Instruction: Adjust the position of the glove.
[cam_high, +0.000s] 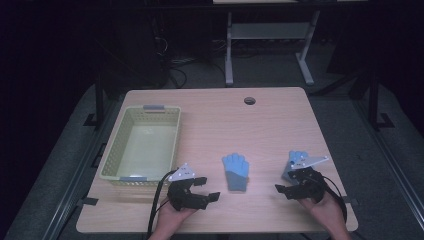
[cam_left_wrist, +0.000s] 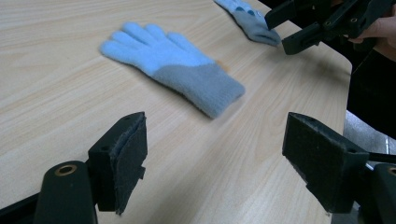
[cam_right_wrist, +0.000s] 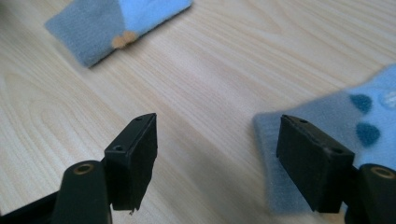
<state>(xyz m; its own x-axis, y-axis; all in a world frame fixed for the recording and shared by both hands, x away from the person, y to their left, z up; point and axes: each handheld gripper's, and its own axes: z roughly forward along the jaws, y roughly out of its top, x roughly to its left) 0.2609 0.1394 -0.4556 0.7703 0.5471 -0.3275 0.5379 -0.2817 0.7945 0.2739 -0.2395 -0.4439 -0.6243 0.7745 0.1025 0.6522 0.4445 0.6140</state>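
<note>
1. Risk: the right glove (cam_high: 296, 161), lying near the table's (cam_high: 280, 115) right edge, may be pushed off if nudged by the right gripper (cam_high: 294, 186); only fluff may be pinched on the flat middle glove (cam_high: 235, 171).
2. Position: both gloves are lying flat; the right glove's cuff is seen just beside the right gripper's jaws, which are held apart and empty; the left gripper (cam_high: 200, 189), jaws likewise apart, is aimed at the middle glove from near the front edge, not touching.

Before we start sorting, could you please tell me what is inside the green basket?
The basket holds nothing on its visible floor; its near wall hides a thin strip of the bottom.
</note>
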